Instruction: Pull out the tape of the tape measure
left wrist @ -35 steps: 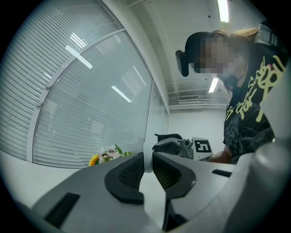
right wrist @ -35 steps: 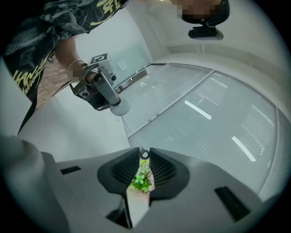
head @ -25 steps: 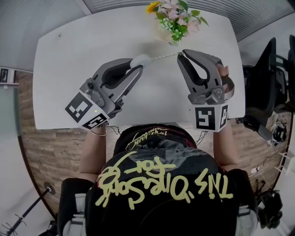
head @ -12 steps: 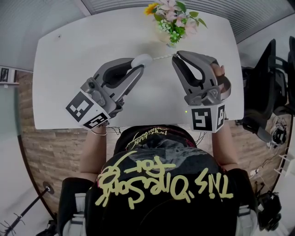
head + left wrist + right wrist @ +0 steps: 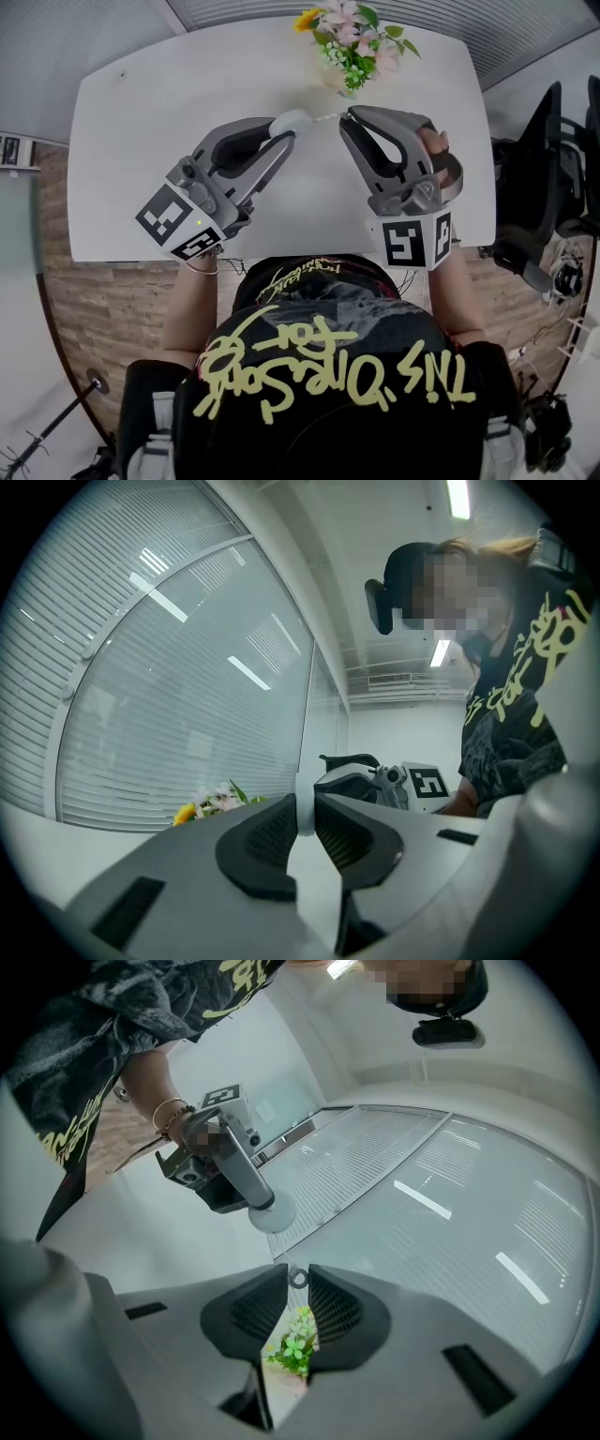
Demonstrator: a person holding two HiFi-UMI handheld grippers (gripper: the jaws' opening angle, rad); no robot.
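Seen from above, a person stands at a white counter (image 5: 141, 141) with a gripper in each hand. The left gripper (image 5: 284, 131) points toward the middle, and its fingers (image 5: 255, 841) pinch the round white tape measure (image 5: 292, 122) by its case, held over the counter. The right gripper (image 5: 349, 114) faces it from the other side, its fingers (image 5: 337, 1312) nearly together and nipping the small metal ring (image 5: 297, 1278) at the tape's end. A short length of tape (image 5: 325, 116) runs between the two grippers. A bunch of flowers (image 5: 354, 42) stands at the counter's far edge, just beyond the right gripper
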